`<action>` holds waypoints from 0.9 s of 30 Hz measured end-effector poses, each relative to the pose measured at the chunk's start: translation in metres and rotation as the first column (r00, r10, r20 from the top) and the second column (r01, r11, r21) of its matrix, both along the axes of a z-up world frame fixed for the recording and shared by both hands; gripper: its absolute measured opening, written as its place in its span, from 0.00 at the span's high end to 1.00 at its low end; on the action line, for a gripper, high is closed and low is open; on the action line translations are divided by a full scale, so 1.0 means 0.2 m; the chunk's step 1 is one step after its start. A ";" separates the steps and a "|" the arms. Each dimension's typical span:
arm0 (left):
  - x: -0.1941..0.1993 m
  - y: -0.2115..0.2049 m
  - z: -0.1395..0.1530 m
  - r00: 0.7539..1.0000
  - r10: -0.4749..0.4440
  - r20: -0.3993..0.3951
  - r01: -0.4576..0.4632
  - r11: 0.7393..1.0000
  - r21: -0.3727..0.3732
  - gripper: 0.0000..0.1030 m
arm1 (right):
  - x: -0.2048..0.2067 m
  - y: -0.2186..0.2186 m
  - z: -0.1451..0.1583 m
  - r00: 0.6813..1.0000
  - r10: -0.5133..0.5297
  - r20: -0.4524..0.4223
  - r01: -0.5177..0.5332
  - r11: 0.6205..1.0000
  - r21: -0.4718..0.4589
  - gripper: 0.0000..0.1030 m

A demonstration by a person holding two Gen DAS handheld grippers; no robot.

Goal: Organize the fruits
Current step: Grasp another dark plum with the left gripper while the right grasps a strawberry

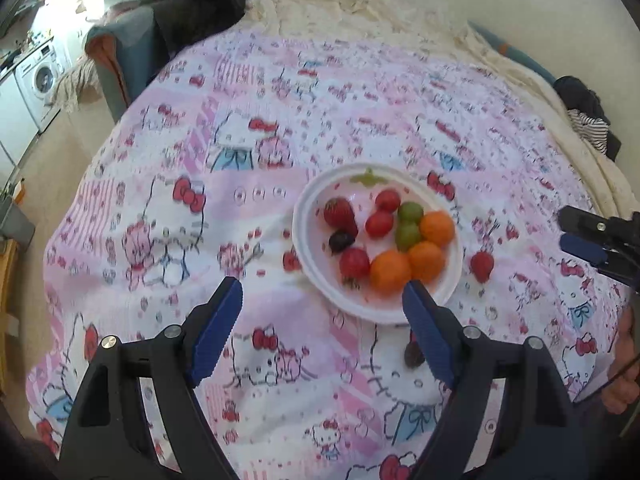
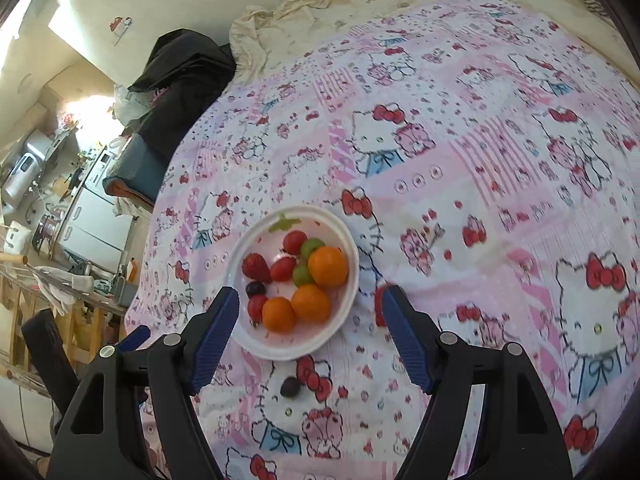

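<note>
A white plate (image 1: 303, 216) (image 2: 349, 240) sits on a pink cartoon-cat bedspread. It holds three oranges (image 1: 390, 272) (image 2: 328, 266), two green grapes (image 1: 410, 213), red tomatoes (image 1: 379, 224), strawberries (image 1: 339, 212) (image 2: 255, 266) and a dark grape (image 1: 341, 241). Off the plate, a strawberry (image 1: 482, 266) (image 2: 379, 307) lies to its right and a dark grape (image 1: 413, 354) (image 2: 290, 387) lies in front of it. My left gripper (image 1: 323, 286) hovers open over the plate's near rim, nothing between its fingers. My right gripper (image 2: 312, 293) (image 1: 568, 232) is also open and holds nothing.
A cream blanket (image 1: 340, 4) is bunched at the far side of the bed. A dark jacket on a chair (image 1: 188, 4) stands at the back left, and a kitchen with a washing machine (image 1: 42, 76) lies beyond it. Striped clothing (image 1: 592, 128) lies at the right edge.
</note>
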State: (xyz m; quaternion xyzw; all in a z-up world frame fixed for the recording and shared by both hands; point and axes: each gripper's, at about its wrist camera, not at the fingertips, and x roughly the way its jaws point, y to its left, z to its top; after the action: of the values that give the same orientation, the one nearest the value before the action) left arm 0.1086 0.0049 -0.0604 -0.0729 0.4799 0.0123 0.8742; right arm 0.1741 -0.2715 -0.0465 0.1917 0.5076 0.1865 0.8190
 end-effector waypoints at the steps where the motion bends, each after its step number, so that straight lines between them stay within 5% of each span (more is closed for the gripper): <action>1: 0.00 0.00 -0.02 1.000 0.008 -0.019 -0.008 1.000 0.000 0.23 | -0.01 0.00 -0.01 1.000 -0.005 -0.007 0.005 1.000 -0.009 0.26; 14: -0.02 -0.26 -0.31 0.961 -0.161 -0.224 0.155 0.987 -0.043 0.30 | -0.08 -0.16 -0.18 0.990 -0.073 -0.125 0.064 0.996 -0.069 0.26; 17: -0.01 -0.35 -0.37 0.941 -0.217 -0.258 0.213 0.976 -0.043 0.50 | -0.07 -0.18 -0.20 0.986 -0.089 -0.142 0.080 0.995 -0.065 0.26; 25: 0.03 -0.49 -0.47 0.903 -0.309 -0.300 0.293 0.951 -0.097 0.60 | -0.05 -0.25 -0.21 0.980 -0.121 -0.157 0.116 0.992 -0.041 0.26; 27: 0.04 -0.50 -0.48 0.903 -0.312 -0.295 0.297 0.950 -0.093 0.75 | -0.04 -0.27 -0.22 0.978 -0.132 -0.164 0.128 0.991 -0.036 0.26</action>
State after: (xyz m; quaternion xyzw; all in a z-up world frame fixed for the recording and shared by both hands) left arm 0.1167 -0.0942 -0.1554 -0.0142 0.6150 -0.1241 0.7786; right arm 0.1653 -0.3249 -0.0897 0.2291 0.5627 0.1098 0.7866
